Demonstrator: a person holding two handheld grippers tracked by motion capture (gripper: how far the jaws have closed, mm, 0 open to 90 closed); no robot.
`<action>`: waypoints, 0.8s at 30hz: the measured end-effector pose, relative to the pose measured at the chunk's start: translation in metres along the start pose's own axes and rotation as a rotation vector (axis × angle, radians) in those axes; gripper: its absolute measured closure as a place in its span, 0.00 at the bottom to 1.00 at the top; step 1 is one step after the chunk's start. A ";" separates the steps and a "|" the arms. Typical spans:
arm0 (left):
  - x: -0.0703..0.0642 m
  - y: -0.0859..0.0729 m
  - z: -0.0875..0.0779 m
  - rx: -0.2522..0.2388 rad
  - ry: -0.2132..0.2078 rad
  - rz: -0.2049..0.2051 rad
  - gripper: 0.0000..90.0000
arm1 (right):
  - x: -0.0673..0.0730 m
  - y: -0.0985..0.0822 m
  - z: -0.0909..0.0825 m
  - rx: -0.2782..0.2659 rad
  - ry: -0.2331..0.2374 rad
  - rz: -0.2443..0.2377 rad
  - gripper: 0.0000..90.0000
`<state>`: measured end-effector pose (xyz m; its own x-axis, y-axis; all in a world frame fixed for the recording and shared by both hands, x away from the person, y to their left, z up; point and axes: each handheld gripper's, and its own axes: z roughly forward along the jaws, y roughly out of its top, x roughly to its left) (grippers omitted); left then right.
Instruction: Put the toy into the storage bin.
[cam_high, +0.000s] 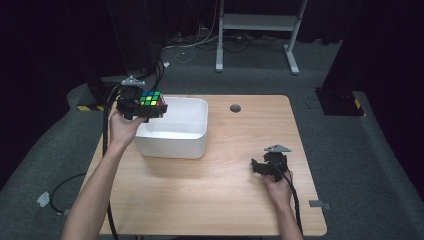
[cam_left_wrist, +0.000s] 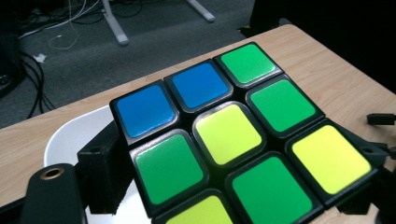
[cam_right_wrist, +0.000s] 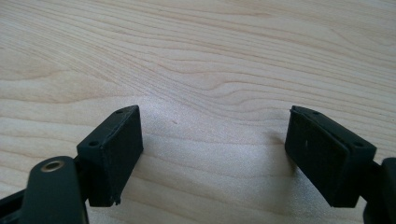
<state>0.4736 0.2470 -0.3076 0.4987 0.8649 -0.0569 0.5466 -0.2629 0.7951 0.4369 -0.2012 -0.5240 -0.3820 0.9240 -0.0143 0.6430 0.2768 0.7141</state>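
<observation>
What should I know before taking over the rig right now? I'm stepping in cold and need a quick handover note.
Left gripper: shut on the cube, held in the air over the left rim of the white bin.
Right gripper: open, nothing between its jaws, low over bare table on the right side.
Done: the cube is picked up and carried to the bin.
Left: the cube is not yet in the bin; the likely next step is to move it a little further over the opening, lower it and open the jaws. The bin looks empty inside.
</observation>
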 end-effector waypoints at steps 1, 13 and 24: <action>0.000 0.001 0.001 -0.001 0.001 -0.002 0.19 | 0.000 0.000 0.000 0.000 0.000 0.000 0.21; 0.006 0.003 0.018 0.001 0.041 -0.007 0.19 | 0.000 0.000 0.000 0.000 0.000 0.000 0.21; 0.004 0.001 0.034 0.027 0.056 -0.003 0.19 | 0.000 0.000 0.000 0.000 -0.001 0.000 0.21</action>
<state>0.4988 0.2358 -0.3277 0.4594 0.8879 -0.0250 0.5665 -0.2712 0.7782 0.4369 -0.2011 -0.5240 -0.3814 0.9243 -0.0146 0.6431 0.2767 0.7141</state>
